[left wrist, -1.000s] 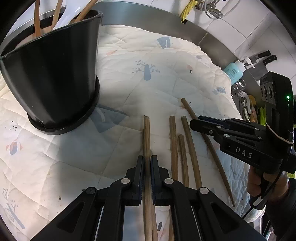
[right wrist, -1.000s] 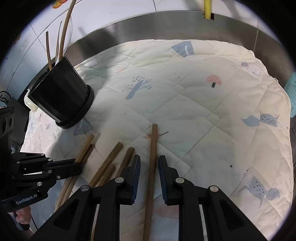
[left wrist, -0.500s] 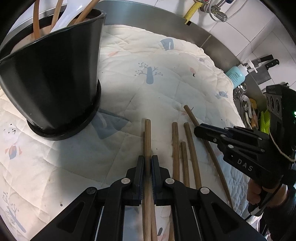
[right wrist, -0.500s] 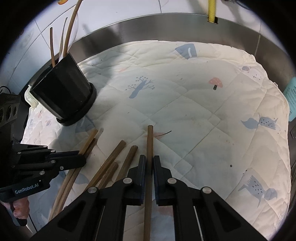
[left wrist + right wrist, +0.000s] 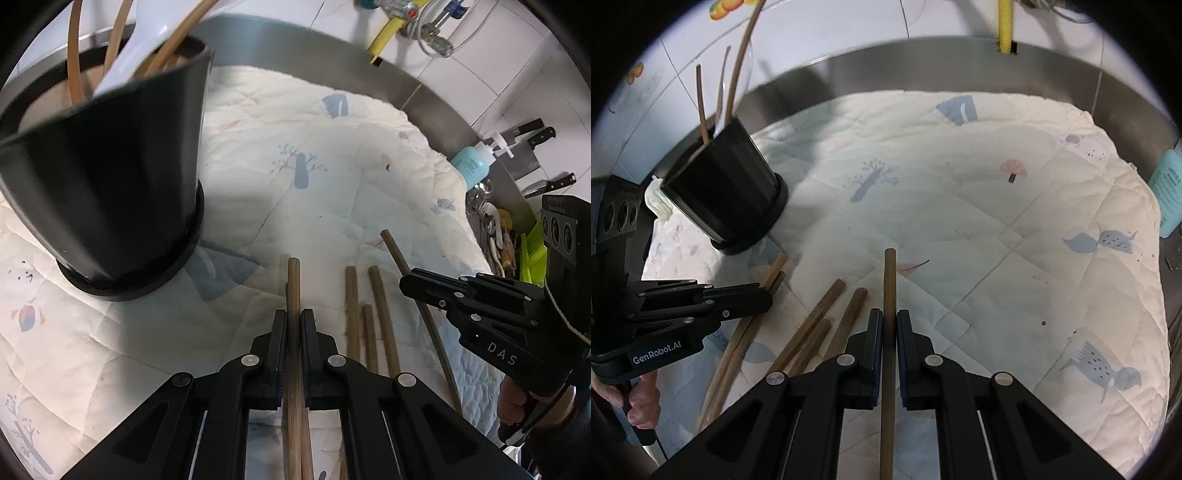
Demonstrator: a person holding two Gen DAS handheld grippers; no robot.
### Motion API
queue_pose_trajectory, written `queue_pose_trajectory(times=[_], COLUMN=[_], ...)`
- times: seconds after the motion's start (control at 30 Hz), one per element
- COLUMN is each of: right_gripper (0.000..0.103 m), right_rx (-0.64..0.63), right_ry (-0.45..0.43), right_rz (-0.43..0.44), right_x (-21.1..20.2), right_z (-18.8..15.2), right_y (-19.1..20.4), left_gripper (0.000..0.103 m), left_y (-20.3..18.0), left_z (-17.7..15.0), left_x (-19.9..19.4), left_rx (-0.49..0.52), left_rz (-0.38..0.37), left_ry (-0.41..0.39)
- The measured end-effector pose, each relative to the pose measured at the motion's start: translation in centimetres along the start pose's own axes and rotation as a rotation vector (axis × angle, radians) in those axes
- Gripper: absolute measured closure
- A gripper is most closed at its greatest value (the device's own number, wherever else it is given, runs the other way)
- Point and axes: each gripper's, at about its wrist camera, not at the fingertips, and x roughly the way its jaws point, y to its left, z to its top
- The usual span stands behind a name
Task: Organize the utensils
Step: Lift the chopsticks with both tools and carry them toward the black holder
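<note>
My left gripper is shut on a wooden chopstick that sticks out ahead of the jaws; a second stick lies close under it. To its upper left stands the black utensil holder, with several sticks and a white utensil inside. My right gripper is shut on another chopstick. Several loose chopsticks lie on the cloth between the two grippers. From the right wrist view, the left gripper is at the left and the holder at the far left.
A quilted white cloth with blue prints covers the surface inside a steel rim. A blue soap bottle, knives and cutlery stand past the cloth's right edge. A hand holds the left gripper's grip.
The right gripper's jaws have come together on the chopstick that lay between them. The left gripper has stayed shut on its stick and barely moved.
</note>
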Motion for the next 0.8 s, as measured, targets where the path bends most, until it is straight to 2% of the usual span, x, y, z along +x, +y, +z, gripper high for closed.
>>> queue_pose_trajectory(times=[0.2, 0.43, 0.57, 0.8], right_gripper=[0.093, 0.093, 0.093, 0.093], right_rx=[-0.001, -0.012, -0.002, 0.022], right_ry=[-0.049, -0.076, -0.077, -0.100], right_rz=[0.028, 0.035, 0.030, 0.054], right_x=[-1.9, -3.1, -3.1, -4.2], right_z=[0.1, 0.3, 0.0, 0.1], right_y=[0.5, 1.0, 0.8, 0.6], left_gripper=[0.097, 0.097, 0.097, 0.097], left_y=[-0.5, -1.1, -1.7, -1.8], left_z=[0.0, -0.3, -0.7, -1.2], left_x=[-2.5, -3.4, -3.2, -4.5], left_rx=[0.013, 0.027, 0.073, 0.074], left_rz=[-0.011, -0.032, 0.011, 0.009], left_ry=[-0.060, -0.069, -0.058, -0.088])
